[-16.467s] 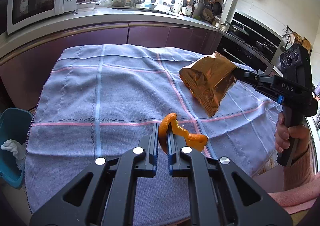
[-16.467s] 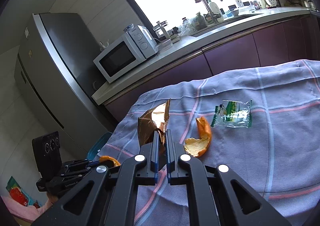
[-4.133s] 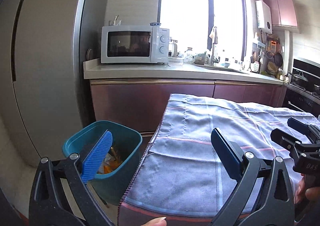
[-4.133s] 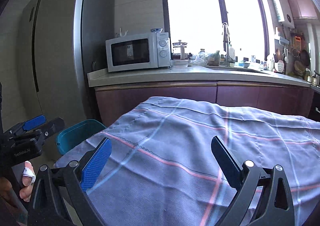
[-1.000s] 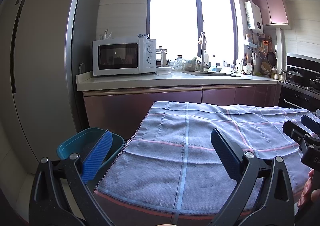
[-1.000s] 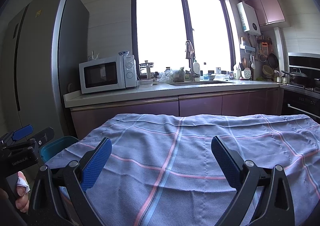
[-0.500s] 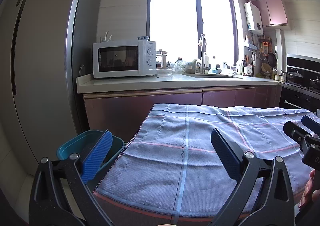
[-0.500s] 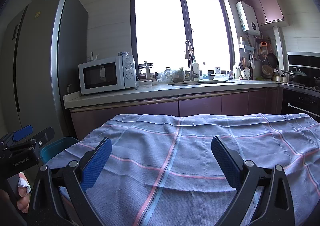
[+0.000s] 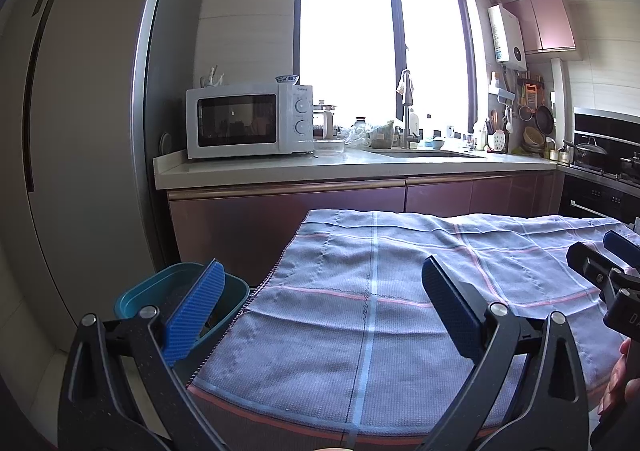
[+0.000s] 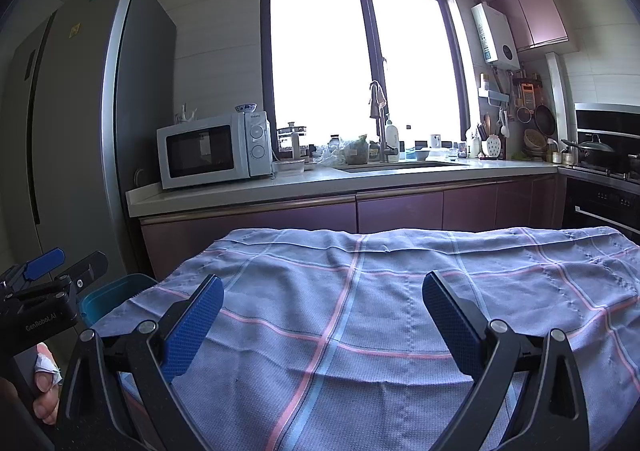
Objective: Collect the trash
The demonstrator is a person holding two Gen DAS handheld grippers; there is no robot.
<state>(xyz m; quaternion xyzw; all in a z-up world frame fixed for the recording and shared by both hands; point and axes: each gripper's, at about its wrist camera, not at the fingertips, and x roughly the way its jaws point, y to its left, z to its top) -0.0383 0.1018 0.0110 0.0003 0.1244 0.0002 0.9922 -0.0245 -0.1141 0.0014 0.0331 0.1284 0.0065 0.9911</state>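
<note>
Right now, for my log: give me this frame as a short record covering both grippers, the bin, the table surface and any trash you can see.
left gripper: open, holding nothing
right gripper: open, holding nothing
teal bin: on the floor beside the table's left edge; contents not visible
checked tablecloth: covers the table, no trash visible on it
trash in view: none
background: white microwave on the counter

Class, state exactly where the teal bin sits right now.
The teal bin stands on the floor at the lower left of both views, beside the cloth-covered table's left edge, below the counter's microwave.
</note>
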